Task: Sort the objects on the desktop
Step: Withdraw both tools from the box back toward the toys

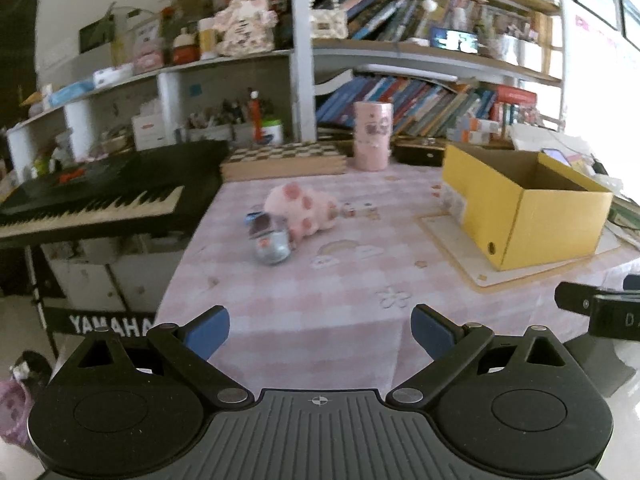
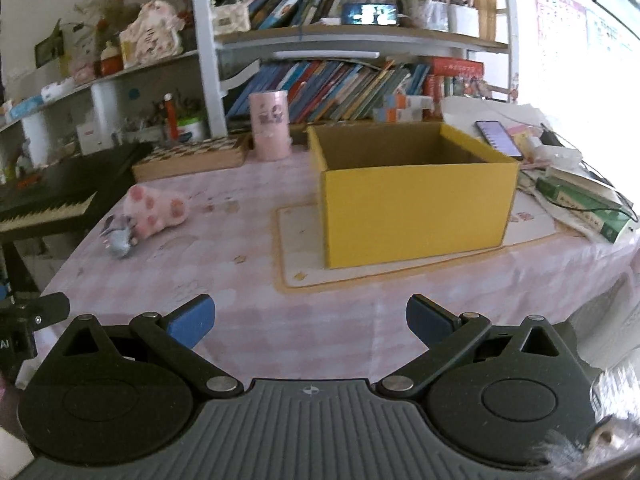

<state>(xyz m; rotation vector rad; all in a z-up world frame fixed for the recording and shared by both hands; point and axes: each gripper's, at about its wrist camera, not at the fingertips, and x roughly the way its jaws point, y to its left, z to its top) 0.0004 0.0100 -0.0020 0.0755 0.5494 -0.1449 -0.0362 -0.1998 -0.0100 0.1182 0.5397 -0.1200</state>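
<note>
While you're holding both grippers, left [image 1: 320, 330] and right [image 2: 310, 322], wide and empty over near table [image 2: 320, 340] edge, plush [image 1: 304, 210] and toy [image 1: 270, 240] are lying touching, left of box [image 2: 416, 208].

A pink plush toy [image 1: 302, 210] with darker pink spots lay on its side on the checked tablecloth. A small grey toy [image 1: 270, 240] rested against it at its seven o'clock. An open yellow cardboard box [image 2: 412, 196] stood upright, well apart at three o'clock.
</note>
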